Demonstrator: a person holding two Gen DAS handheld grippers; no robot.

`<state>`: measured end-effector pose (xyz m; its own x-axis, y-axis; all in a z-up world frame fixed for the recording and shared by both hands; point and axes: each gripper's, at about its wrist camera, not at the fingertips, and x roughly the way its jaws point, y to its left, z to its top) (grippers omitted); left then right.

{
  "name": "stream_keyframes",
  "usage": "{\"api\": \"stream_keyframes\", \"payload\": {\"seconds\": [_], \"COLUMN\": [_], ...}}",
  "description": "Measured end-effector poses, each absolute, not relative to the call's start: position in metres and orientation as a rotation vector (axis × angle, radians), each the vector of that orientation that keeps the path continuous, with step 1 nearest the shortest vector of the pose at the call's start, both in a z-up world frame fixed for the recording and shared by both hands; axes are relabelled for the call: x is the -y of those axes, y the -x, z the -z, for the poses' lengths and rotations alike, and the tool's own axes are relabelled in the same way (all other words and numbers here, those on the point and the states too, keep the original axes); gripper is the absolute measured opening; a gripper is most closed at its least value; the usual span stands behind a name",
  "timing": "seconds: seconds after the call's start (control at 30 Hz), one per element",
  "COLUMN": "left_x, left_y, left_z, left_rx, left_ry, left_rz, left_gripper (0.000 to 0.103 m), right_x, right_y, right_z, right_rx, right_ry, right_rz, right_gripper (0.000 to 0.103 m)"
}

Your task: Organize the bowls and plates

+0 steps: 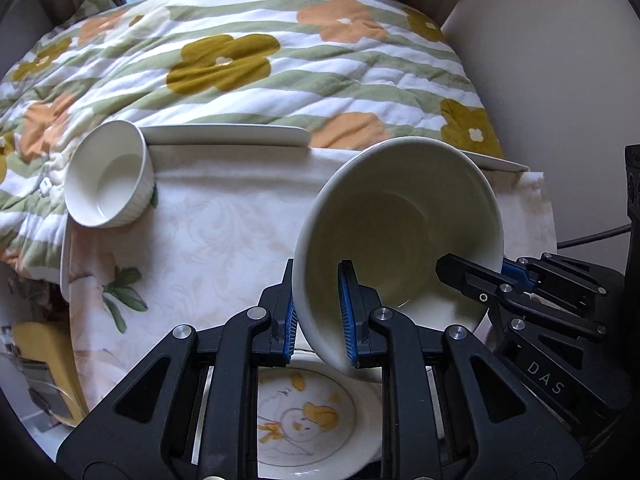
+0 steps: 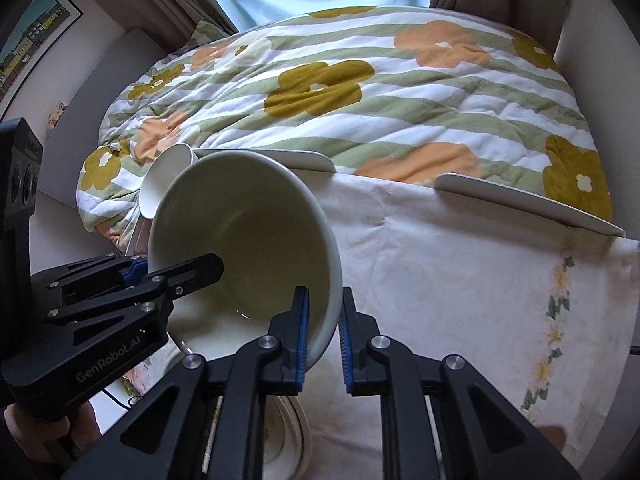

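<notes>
Black tong arms with blue ribbed pads fill the bottom of both views, and both tongs are clamped on the rim of one large cream bowl (image 1: 400, 240), lifted and tilted so its hollow faces the cameras. At the left gripper (image 1: 320, 320), one pad sits inside the bowl and the other against its outer wall; the right gripper (image 2: 324, 332) pinches the opposite side of the rim the same way. Each tool shows in the other's view: the right one reads "DAS" in pale letters on its body, and the left one reads "GenRobot.AI", with a hand (image 2: 44, 424) wrapped round its handle at the frame's lower left edge. Under the left tongs lies a plate (image 1: 308, 412) painted with yellow-orange shapes and thin drawn lines; the tool's arms hide much of it and the pattern cannot be made out. A small white ribbed bowl (image 1: 108, 176) rests on its side at the far left corner of a pale flowered cloth (image 1: 208, 232). White raised edges of a tray (image 1: 224, 136) stand along the cloth's far side, partly cut off by the big bowl. Beyond lies a quilt (image 1: 240, 56) with green stripes and orange and mustard flowers. A framed picture (image 2: 28, 40) is cropped at the upper left of the right view.
</notes>
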<state>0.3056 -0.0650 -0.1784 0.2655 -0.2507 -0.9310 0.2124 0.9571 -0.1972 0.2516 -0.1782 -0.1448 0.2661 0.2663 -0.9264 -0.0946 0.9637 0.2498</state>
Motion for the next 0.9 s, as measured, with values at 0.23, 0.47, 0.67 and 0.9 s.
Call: {"api": "stream_keyframes", "payload": {"seconds": [0.23,0.47,0.67,0.9], "left_x": [0.138,0.2,0.236,0.255], "left_y": [-0.25,-0.201,-0.179,-0.179], "left_z": [0.16,0.17,0.192,0.217], "left_rx": [-1.239,-1.268,-1.333,-1.401], "left_ry": [0.015,-0.006,-0.061,-0.172], "left_rz": [0.356,0.397,0.443,0.495], "left_gripper": [0.016,0.016,0.016,0.016], "right_x": [0.244,0.297,0.331,0.343], "right_y": [-0.192,-0.141,-0.111,-0.091], "right_z": [0.119,0.121,0.139,0.168], "right_rx": [-1.25,-1.269,-1.323,-1.383], "right_ry": [-0.135,-0.154,-0.223,-0.353], "right_rz": [-0.206,-0.159,-0.104,-0.04], "right_gripper": [0.013,0.013,0.013,0.013]}}
